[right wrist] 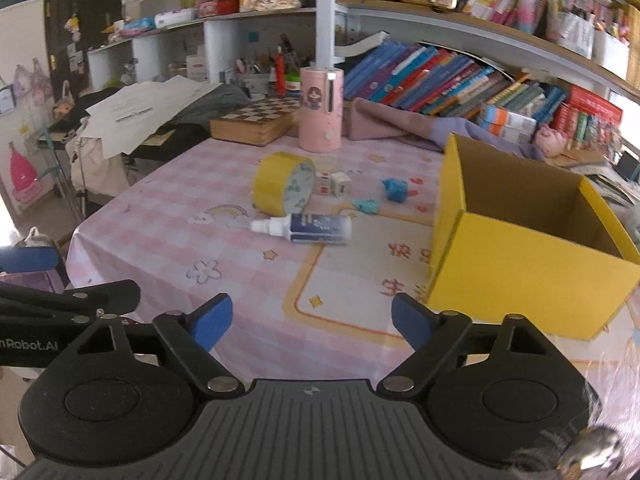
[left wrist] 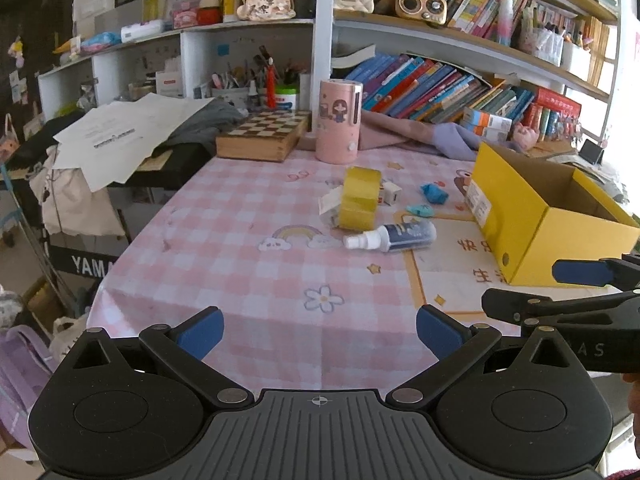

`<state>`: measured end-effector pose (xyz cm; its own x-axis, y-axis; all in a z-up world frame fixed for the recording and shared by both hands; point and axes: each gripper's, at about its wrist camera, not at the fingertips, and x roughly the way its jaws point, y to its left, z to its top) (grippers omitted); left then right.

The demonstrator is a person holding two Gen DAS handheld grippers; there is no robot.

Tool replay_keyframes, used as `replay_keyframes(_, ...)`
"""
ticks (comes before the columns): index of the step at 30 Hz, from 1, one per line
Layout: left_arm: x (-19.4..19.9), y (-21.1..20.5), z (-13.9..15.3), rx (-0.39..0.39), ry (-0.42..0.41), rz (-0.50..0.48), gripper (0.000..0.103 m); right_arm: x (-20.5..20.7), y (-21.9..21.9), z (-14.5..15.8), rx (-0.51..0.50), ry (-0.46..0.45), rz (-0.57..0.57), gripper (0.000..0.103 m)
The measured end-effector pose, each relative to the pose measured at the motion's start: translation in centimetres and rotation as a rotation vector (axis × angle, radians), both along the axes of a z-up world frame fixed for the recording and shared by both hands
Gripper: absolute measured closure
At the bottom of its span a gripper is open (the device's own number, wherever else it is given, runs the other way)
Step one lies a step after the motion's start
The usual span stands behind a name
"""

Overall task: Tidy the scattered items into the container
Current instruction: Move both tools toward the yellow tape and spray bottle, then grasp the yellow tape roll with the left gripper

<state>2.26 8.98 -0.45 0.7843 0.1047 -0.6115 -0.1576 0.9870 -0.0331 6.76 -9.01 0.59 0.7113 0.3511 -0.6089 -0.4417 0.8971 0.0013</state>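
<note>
A yellow cardboard box (left wrist: 520,216) (right wrist: 524,256) stands open at the right of the pink checked table. Scattered left of it lie a yellow tape roll (left wrist: 358,198) (right wrist: 282,188), a small spray bottle (left wrist: 394,237) (right wrist: 308,229) on its side, small white cubes (left wrist: 390,193) (right wrist: 334,185), a blue toy (left wrist: 434,193) (right wrist: 394,189) and a teal clip (left wrist: 420,211) (right wrist: 366,205). My left gripper (left wrist: 318,330) is open and empty above the near table edge. My right gripper (right wrist: 312,320) is open and empty, near the box's front corner.
A pink cylindrical holder (left wrist: 338,120) (right wrist: 321,109) and a wooden chess box (left wrist: 262,136) (right wrist: 256,122) stand behind the items. Folded purple cloth (left wrist: 420,136) lies by the bookshelf. Papers and dark fabric pile at the left (left wrist: 132,132). The table's left edge drops off (left wrist: 120,264).
</note>
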Motion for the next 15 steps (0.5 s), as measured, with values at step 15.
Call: replay_keyframes(15,6.4,2.4,-0.7,-0.036,0.035,0.024,0.001,6.8,2.5,-0.9,-0.022,0.04,0.04,0.022)
